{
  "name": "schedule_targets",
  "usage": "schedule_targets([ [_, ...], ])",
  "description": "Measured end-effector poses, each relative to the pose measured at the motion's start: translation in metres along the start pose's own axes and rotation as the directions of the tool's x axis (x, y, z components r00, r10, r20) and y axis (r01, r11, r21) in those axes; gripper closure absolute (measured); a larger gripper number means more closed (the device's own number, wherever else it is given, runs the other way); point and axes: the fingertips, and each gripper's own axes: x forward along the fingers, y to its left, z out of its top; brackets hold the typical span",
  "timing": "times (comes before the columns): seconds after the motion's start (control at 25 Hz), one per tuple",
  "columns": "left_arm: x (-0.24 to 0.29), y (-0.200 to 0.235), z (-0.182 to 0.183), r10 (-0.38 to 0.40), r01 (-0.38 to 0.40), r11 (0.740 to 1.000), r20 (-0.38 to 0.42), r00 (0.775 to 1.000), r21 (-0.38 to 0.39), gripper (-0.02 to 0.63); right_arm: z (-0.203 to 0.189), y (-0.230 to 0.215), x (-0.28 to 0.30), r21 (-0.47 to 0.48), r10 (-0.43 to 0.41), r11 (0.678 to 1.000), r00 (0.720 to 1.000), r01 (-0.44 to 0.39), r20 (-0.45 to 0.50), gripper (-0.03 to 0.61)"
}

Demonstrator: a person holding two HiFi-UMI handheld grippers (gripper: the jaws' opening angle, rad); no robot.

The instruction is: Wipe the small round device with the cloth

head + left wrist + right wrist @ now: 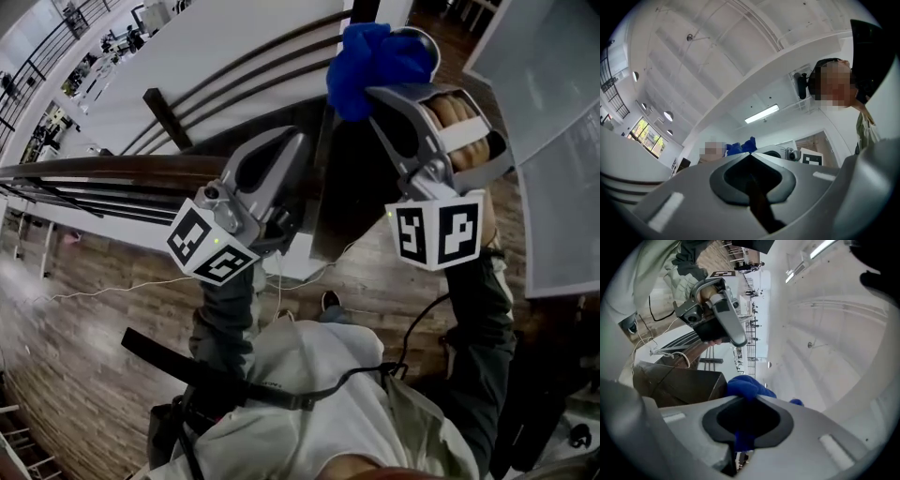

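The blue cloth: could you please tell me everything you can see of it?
The blue cloth is bright blue, soft-looking fabric, bunched into a crumpled wad. The right gripper is shut on it; folds bulge past the jaw tips, and a strip shows between them in the right gripper view. It is held up in the air, touching nothing else visible.

The cloth [375,52] sits between the right gripper's [380,94] fingers [820,427] and bunches out just past their tips. The left gripper [281,141] is to the left of those fingers and a little nearer the person, its own fingers [693,197] together with nothing between them. A handrail [94,169] runs left of and beyond the left fingers, with the floor [75,309] beneath both.
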Motion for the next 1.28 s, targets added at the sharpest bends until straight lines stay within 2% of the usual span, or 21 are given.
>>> schedule_targets([
  [0.12, -0.001, 0.0, -0.009, -0.005, 0.005, 1.0, -0.012, 1.0, -0.015, 0.612, -0.01, -0.001, -0.017, 0.108, -0.009, 0.994, 1.0, 0.009, 0.0, 0.537],
  [0.28, 0.003, 0.004, -0.002, -0.015, 0.015, 0.999, -0.012, 1.0, -0.029, 0.612, -0.029, -0.023, -0.036, 0.241, -0.044, 0.969, 0.999, 0.045, -0.007, 0.539],
  [0.4, 0.013, 0.002, -0.002, -0.033, 0.033, 0.999, -0.015, 0.999, -0.029, 0.612, -0.057, -0.044, -0.046, 0.297, -0.136, 0.944, 0.99, 0.139, -0.031, 0.546],
  [0.52, 0.014, 0.003, -0.003, -0.046, 0.045, 0.999, -0.019, 0.999, -0.028, 0.612, -0.088, -0.084, -0.054, 0.374, -0.267, 0.882, 0.958, 0.287, -0.107, 0.566],
  [0.56, 0.014, 0.003, -0.002, -0.048, 0.047, 0.998, -0.018, 0.999, -0.031, 0.612, -0.097, -0.096, -0.056, 0.397, -0.274, 0.864, 0.951, 0.31, -0.146, 0.566],
  [0.64, 0.017, 0.002, 0.004, -0.035, 0.035, 0.999, 0.009, 0.999, -0.023, 0.612, -0.102, -0.104, -0.054, 0.418, -0.222, 0.86, 0.952, 0.293, -0.21, 0.567],
  [0.72, 0.026, -0.001, 0.014, 0.005, -0.007, 0.999, 0.07, 0.998, 0.031, 0.612, -0.09, -0.096, -0.049, 0.436, -0.223, 0.846, 0.946, 0.308, -0.234, 0.566],
  [0.8, 0.035, -0.007, 0.013, 0.014, -0.02, 0.998, 0.101, 0.995, 0.06, 0.612, -0.071, -0.083, -0.045, 0.46, -0.332, 0.796, 0.919, 0.393, -0.212, 0.569],
  [0.88, 0.033, -0.014, 0.004, -0.023, 0.019, 0.999, 0.094, 0.995, 0.035, 0.612, -0.058, -0.07, -0.044, 0.519, -0.393, 0.75, 0.907, 0.41, -0.149, 0.569],
  [1.0, 0.023, -0.013, 0.004, -0.049, 0.047, 0.998, 0.087, 0.995, 0.031, 0.612, -0.067, -0.054, -0.057, 0.606, -0.353, 0.712, 0.927, 0.354, -0.126, 0.569],
  [1.08, 0.019, -0.009, 0.014, -0.03, 0.027, 0.999, 0.09, 0.995, 0.029, 0.612, -0.099, -0.056, -0.079, 0.654, -0.33, 0.654, 0.921, 0.38, -0.205, 0.569],
  [1.16, 0.015, -0.003, 0.015, -0.001, -0.001, 1.0, 0.089, 0.996, 0.017, 0.612, -0.14, -0.078, -0.102, 0.661, -0.37, 0.583, 0.879, 0.472, -0.302, 0.569],
  [1.24, 0.011, 0.003, 0.009, 0.027, -0.027, 1.0, 0.082, 0.996, -0.004, 0.612, -0.166, -0.117, -0.117, 0.656, -0.464, 0.51, 0.82, 0.556, -0.335, 0.569],
  [1.28, 0.009, 0.006, 0.006, 0.038, -0.037, 0.999, 0.078, 0.996, -0.015, 0.612, -0.171, -0.137, -0.118, 0.646, -0.502, 0.492, 0.796, 0.584, -0.337, 0.569],
])
